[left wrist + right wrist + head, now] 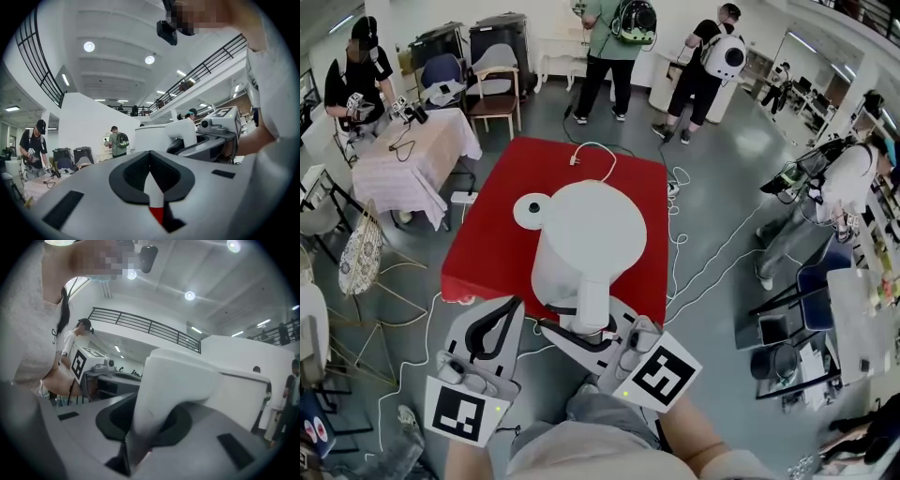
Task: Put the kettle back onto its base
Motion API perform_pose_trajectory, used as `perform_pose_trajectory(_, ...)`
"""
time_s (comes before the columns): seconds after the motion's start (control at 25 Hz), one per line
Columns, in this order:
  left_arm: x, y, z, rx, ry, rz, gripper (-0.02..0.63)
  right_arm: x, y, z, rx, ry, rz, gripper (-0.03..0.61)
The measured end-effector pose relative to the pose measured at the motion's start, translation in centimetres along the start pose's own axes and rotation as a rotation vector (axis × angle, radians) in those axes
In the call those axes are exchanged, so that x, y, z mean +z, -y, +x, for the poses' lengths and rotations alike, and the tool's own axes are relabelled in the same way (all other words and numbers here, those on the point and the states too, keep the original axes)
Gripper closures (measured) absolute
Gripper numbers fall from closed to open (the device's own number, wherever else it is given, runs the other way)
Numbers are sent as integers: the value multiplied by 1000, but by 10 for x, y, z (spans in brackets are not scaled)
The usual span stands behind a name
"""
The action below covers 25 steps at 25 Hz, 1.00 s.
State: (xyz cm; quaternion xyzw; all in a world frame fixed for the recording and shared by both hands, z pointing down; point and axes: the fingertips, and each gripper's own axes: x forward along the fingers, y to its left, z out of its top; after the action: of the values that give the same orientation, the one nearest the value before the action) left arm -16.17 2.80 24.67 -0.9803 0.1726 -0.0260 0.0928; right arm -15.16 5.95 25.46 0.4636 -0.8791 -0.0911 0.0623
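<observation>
The right gripper clamps the white plastic kettle by its handle and should seat it level on the round white base ahead-left; the left gripper is closed and empty

left gripper jaws together, white kettle beyond

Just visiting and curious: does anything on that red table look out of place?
The white kettle is off its round base, held by its handle in the right tool. The base's plug lies loose on the red table, unplugged.
</observation>
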Motion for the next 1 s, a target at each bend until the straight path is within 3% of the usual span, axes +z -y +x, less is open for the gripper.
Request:
perform_pose_trajectory(0.24, -3, 2, 4, 23, 3, -14, 604, -5, 4, -3, 27, 20, 3, 499)
perform_pose_trajectory(0.52, -4, 1, 17, 93, 16, -22, 604, -18, 20, -11, 82, -8, -68, 499)
perform_pose_trajectory(1.0, -12, -23, 54, 116, 0, -13, 603, -31, 70, 3, 74, 1, -65, 499)
